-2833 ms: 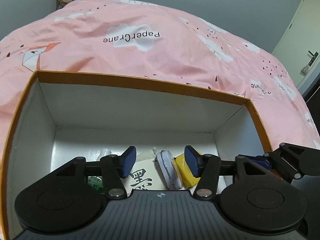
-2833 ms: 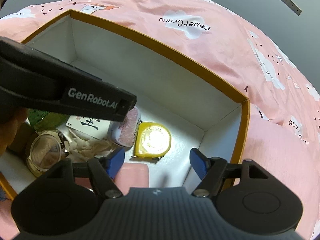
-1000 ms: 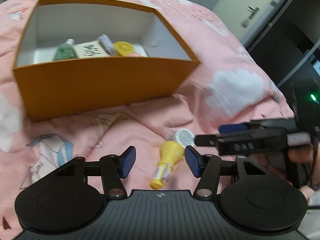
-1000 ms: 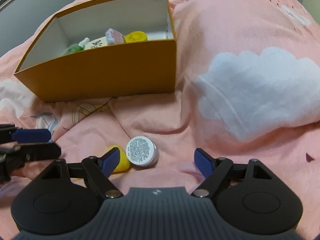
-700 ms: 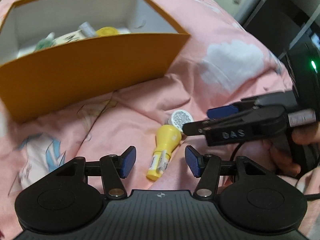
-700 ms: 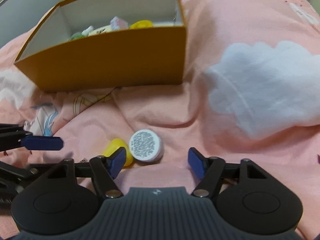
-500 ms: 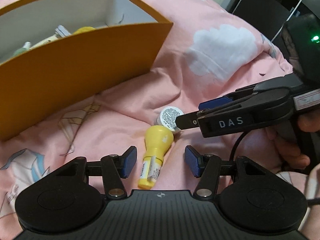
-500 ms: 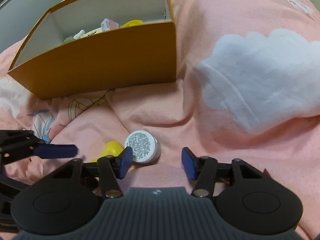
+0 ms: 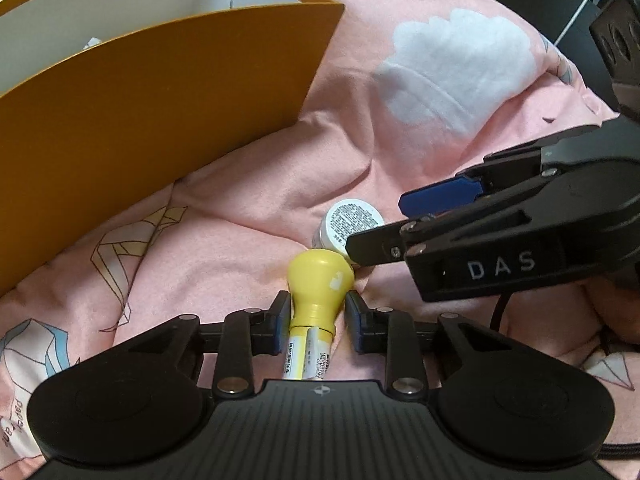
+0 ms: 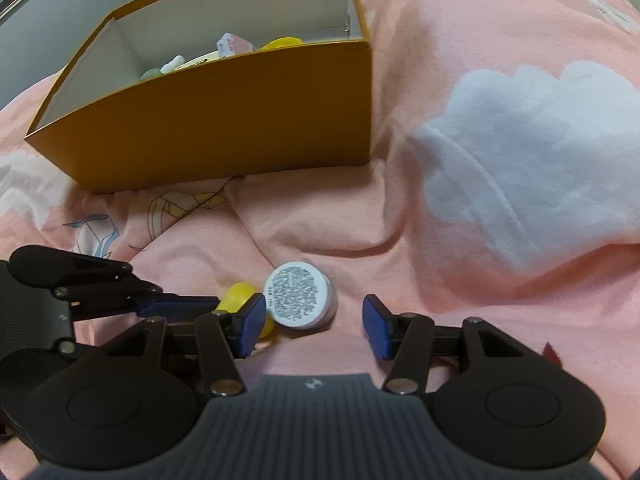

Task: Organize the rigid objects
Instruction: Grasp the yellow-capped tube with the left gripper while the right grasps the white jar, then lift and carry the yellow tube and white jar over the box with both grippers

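A yellow bottle (image 9: 316, 304) with a bulbous yellow cap lies on the pink bedspread. My left gripper (image 9: 319, 322) has its blue pads on either side of the bottle's neck, closed onto it. A small white round jar (image 10: 300, 295) with a printed label lies just beyond it, also in the left wrist view (image 9: 351, 228). My right gripper (image 10: 314, 326) is open, its pads either side of the jar, not touching. The orange box (image 10: 224, 120) with white inside stands behind, holding several items.
The pink bedspread (image 10: 500, 80) with white cloud prints is soft and creased around the objects. The box's near wall (image 9: 140, 112) stands close at the left of the left wrist view. The right gripper's black body (image 9: 520, 248) reaches in from the right there.
Both grippers left the box and came down to the bedspread. The left gripper moved forward and closed on the yellow bottle. The right gripper moved in around the white jar.
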